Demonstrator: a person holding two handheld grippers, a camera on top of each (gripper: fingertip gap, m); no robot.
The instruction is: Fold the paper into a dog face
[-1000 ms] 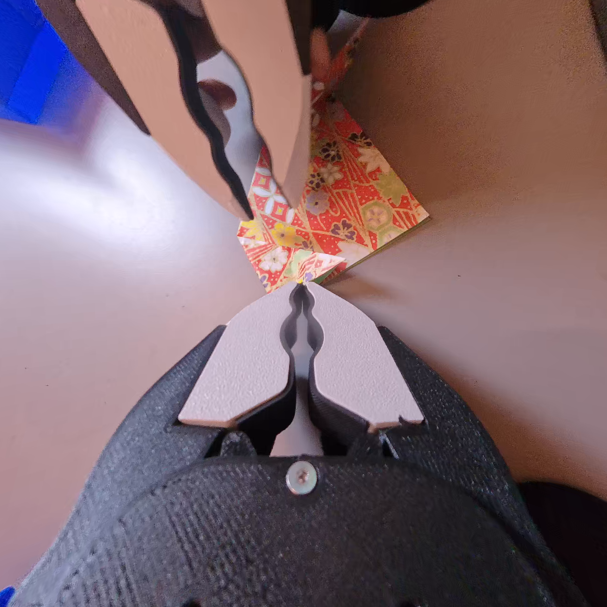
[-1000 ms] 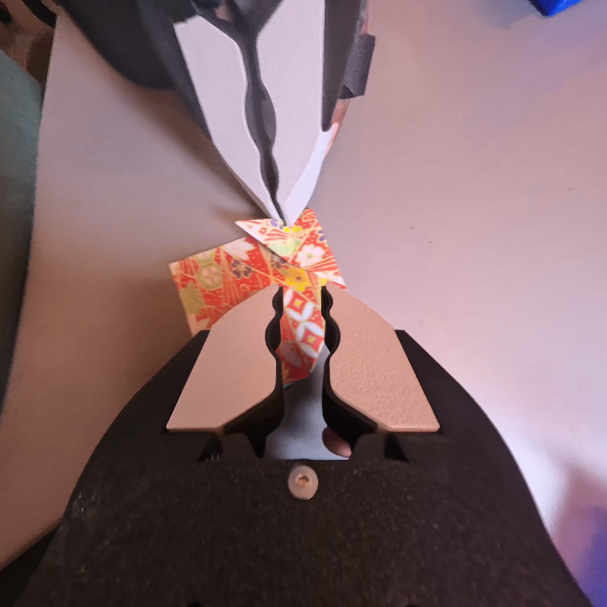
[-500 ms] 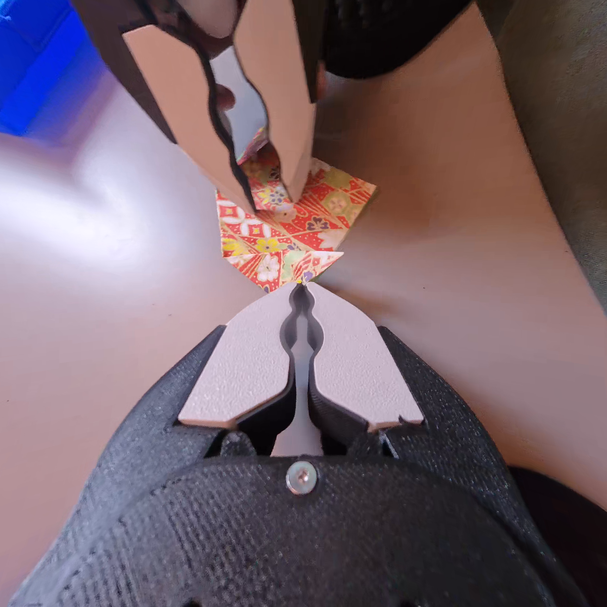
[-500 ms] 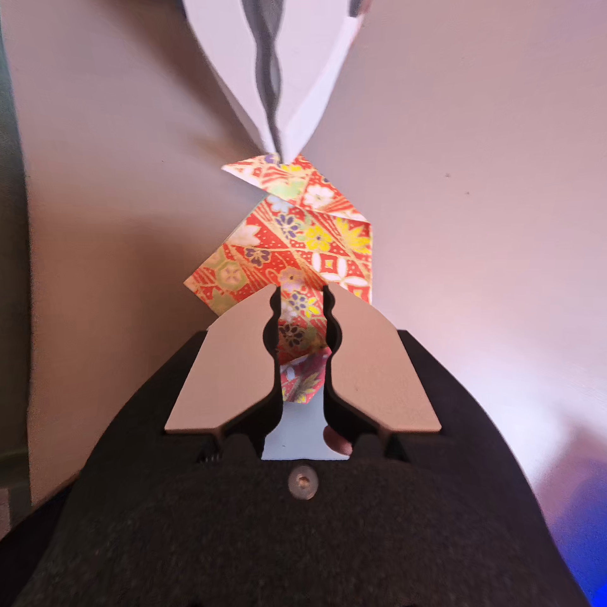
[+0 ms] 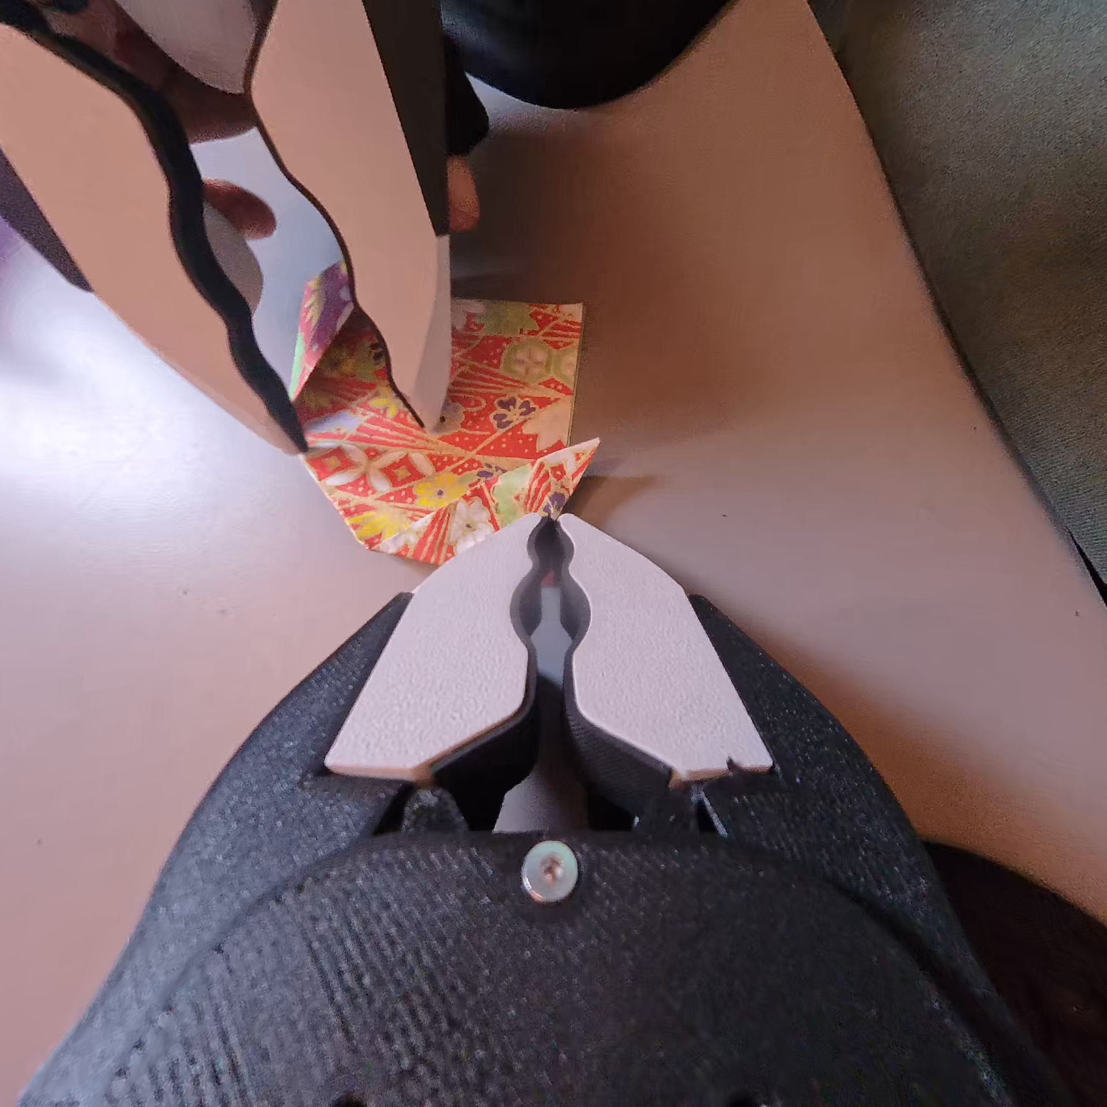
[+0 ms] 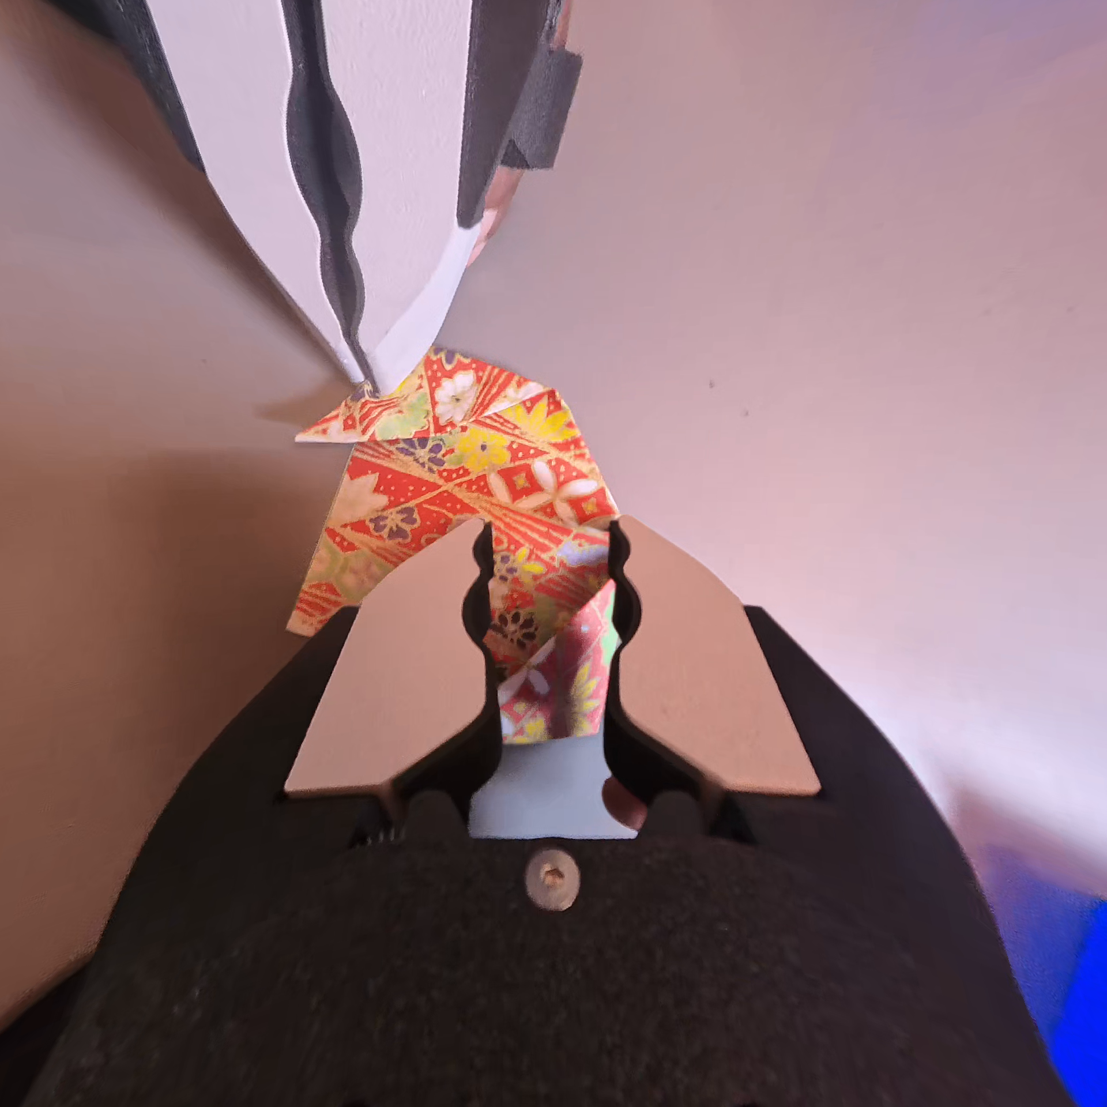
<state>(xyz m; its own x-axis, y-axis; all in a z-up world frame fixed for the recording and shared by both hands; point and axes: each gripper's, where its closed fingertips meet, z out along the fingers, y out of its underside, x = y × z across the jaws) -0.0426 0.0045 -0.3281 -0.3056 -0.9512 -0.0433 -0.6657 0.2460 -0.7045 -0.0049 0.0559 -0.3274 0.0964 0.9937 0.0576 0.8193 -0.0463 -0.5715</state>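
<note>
left gripper (image 5: 550, 520): clamped on a folded corner of the paper (image 5: 455, 431) | right gripper (image 6: 548, 527): held apart, straddling the paper's opposite raised flap | paper lay on the table (image 5: 779, 419)

Pale glossy table (image 5: 779, 419) — grey floor (image 5: 988, 180) beyond its edge.

No legible writing anywhere.

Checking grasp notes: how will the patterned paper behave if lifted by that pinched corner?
Likely floppy: the paper is a thin sheet, already bending at its flaps. Probably very light, so the left gripper pinching one tip could lift it. The creases may spring open.
</note>
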